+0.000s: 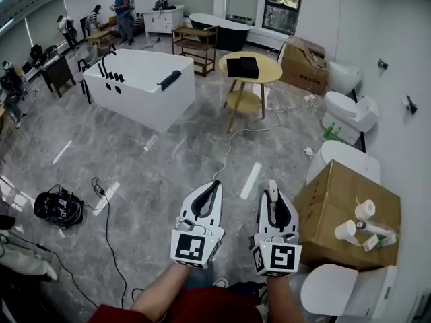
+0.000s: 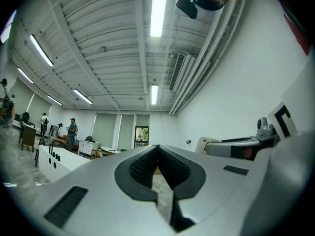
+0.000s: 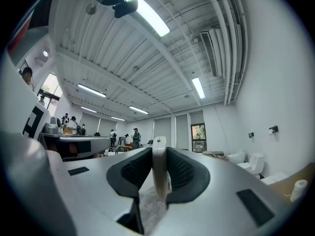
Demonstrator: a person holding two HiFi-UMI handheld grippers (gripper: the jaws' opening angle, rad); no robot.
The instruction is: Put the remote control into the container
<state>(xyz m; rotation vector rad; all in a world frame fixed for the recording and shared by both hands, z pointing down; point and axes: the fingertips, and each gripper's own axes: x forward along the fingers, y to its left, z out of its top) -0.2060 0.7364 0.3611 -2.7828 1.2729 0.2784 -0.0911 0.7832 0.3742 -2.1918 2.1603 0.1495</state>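
The remote control [image 3: 158, 167], a slim white bar, is clamped upright in my right tool [image 1: 273, 197]. My left tool [image 2: 157, 154] is closed on nothing. So the pickup is done. The black box [image 1: 242, 66] at the middle of the round tabletop [image 1: 271, 73], well across the floor [image 1: 168, 155], is probably the container, though it's too small to be sure. Carrying and placing remain.

White remote control [image 3: 158, 171], grey marbled floor [image 1: 135, 153], yellow round table [image 1: 271, 71], brown cardboard box [image 1: 333, 204]

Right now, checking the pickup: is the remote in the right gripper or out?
In: the white remote stands between the right gripper's pads, pinched on both sides.
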